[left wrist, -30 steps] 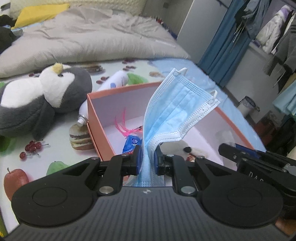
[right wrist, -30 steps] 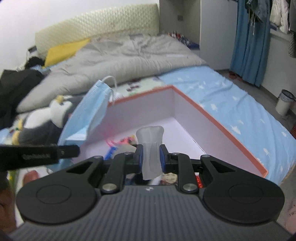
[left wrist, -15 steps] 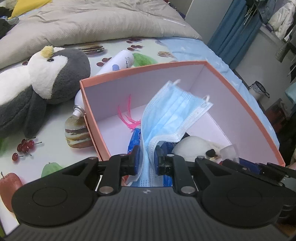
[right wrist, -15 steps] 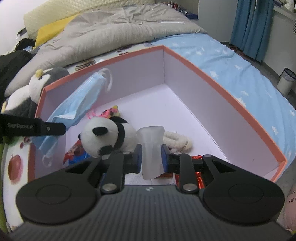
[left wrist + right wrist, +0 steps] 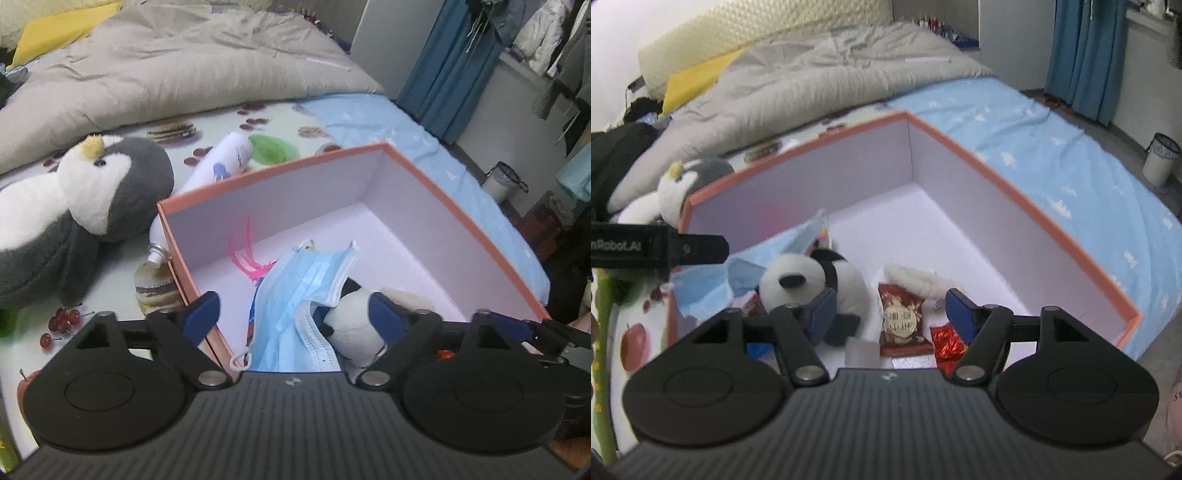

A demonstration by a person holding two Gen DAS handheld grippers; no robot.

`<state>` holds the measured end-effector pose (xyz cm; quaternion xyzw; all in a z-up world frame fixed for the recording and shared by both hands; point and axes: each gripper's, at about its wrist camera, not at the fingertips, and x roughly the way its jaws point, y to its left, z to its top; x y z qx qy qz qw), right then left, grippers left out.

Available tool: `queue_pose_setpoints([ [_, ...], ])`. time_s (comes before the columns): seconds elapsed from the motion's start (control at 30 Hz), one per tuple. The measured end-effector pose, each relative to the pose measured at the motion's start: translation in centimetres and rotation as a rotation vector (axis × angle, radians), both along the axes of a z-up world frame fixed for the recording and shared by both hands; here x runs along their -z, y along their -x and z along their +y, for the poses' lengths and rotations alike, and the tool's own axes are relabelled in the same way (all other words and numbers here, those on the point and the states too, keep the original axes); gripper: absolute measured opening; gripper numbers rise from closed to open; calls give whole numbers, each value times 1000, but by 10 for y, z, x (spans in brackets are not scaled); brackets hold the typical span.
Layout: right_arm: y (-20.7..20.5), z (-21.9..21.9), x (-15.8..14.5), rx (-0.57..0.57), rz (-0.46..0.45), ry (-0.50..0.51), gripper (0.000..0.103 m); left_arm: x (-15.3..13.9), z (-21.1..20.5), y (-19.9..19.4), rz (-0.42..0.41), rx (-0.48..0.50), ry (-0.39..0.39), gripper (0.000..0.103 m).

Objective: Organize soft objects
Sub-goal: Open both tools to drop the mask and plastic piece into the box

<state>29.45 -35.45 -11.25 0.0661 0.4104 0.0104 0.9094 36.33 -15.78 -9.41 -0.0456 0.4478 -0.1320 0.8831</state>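
Both grippers are spread wide with nothing held: left gripper [image 5: 293, 315], right gripper [image 5: 890, 312]. The mask [image 5: 295, 295] is seen crumpled in the box [image 5: 461, 236], lower centre of the left view, draped over the panda [image 5: 812, 280], whose face is half hidden there. A translucent piece [image 5: 862, 352] is cut off by the right gripper's body, hard to identify.

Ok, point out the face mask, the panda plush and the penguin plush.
face mask [image 5: 295, 295], left wrist view, on its pleated blue middle.
panda plush [image 5: 809, 282], right wrist view, on its white face.
penguin plush [image 5: 122, 184], left wrist view, on its grey head.
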Motion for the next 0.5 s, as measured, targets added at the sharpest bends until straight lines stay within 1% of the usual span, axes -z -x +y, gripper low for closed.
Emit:
queue_pose_setpoints([
  [0.13, 12, -2, -22, 3, -57, -11, 68, -23, 5, 13, -37, 3, 4, 99],
  [0.37, 44, 2, -66, -3, -154, -14, 70, -68, 15, 49, -94, 23, 36, 100],
  [0.5, 67, 7, -88, -12, -200, -10, 70, -96, 22, 76, -148, 29, 55, 100],
])
